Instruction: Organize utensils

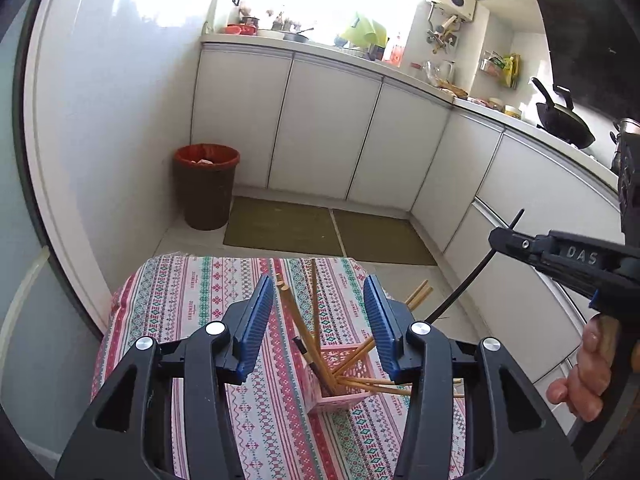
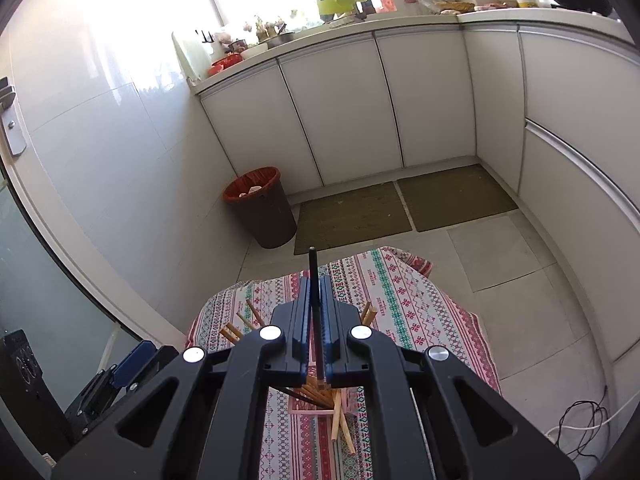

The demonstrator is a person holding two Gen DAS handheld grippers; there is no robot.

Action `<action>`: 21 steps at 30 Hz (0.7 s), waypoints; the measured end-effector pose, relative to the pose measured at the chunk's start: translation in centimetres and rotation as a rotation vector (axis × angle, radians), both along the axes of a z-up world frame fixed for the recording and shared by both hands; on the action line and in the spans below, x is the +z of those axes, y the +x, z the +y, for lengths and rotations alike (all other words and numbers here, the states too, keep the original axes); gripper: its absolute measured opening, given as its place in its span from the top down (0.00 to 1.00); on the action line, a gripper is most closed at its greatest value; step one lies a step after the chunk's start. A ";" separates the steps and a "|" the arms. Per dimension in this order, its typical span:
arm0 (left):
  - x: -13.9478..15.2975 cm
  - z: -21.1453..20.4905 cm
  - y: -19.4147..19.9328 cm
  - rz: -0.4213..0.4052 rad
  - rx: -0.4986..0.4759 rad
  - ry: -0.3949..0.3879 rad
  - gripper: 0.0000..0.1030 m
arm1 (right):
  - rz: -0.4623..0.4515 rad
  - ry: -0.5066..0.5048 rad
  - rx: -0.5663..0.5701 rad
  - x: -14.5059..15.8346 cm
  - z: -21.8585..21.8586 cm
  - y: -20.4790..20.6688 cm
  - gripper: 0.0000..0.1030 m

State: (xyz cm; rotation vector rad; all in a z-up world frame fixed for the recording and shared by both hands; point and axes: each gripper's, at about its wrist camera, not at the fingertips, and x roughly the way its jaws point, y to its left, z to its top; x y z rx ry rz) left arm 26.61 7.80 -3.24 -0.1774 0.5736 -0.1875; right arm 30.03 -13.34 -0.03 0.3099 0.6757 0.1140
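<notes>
A pink lattice holder (image 1: 340, 364) stands on the patterned tablecloth (image 1: 192, 292) and holds several wooden chopsticks (image 1: 304, 332) that fan out. My left gripper (image 1: 320, 308) is open and empty, its blue pads above and either side of the holder. My right gripper (image 2: 316, 300) is shut on a black chopstick (image 2: 314, 280) and holds it above the holder (image 2: 316, 406). From the left wrist view the right gripper (image 1: 500, 238) is at the right with the black chopstick (image 1: 460, 292) slanting down toward the holder. Loose wooden chopsticks (image 2: 340, 424) lie beside the holder.
A brown bin with a red liner (image 1: 206, 184) stands on the floor by the wall. Two green mats (image 1: 332, 232) lie before white cabinets (image 1: 320, 128). The counter carries dishes and a black wok (image 1: 564, 120). Cables (image 2: 580, 428) lie on the floor at right.
</notes>
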 end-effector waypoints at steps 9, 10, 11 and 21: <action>-1.2 1.3 0.7 0.031 0.009 -0.011 0.56 | 0.058 0.000 -0.001 -3.3 0.9 2.1 0.94; -1.1 1.4 0.7 0.033 0.009 -0.014 0.55 | 0.060 0.004 0.002 -3.4 1.0 2.2 0.92; -1.1 1.4 0.7 0.033 0.010 -0.015 0.55 | 0.063 0.006 0.005 -3.4 1.1 2.3 0.92; 1.7 0.2 -2.4 -0.044 0.031 0.023 0.33 | 0.023 -0.022 -0.018 -1.5 0.4 -1.8 0.76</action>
